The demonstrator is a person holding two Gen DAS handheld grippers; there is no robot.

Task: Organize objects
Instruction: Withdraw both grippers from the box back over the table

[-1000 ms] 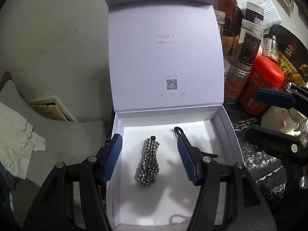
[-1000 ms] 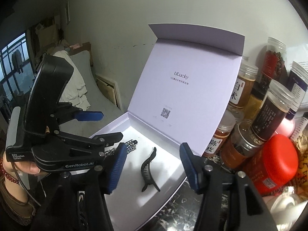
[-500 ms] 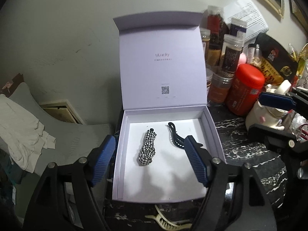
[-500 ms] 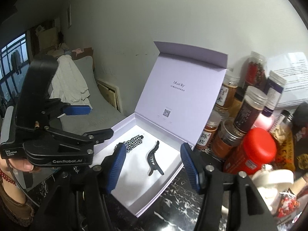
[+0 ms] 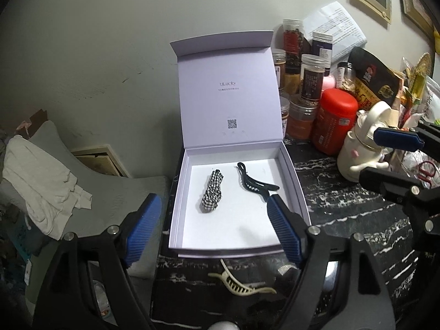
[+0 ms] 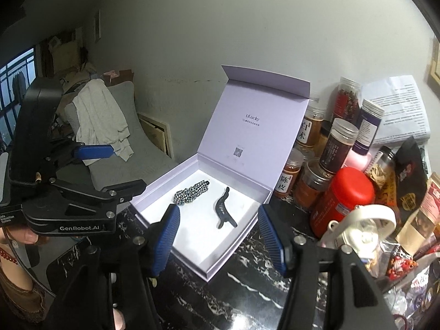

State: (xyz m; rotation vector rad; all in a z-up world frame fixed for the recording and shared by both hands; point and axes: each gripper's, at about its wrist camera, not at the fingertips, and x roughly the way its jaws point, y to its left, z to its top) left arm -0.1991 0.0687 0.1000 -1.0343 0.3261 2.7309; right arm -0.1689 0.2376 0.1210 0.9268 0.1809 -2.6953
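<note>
The left gripper (image 5: 211,231) is opening, nothing between its blue pads. At twelve o'clock, the open lilac cardboard box (image 5: 298,189) holds a black-and-white checked fabric scrunchie (image 5: 211,192) and, at its three o'clock, a black plastic hair clip (image 5: 254,183). The right gripper (image 6: 220,238) stands spread, empty.
</note>
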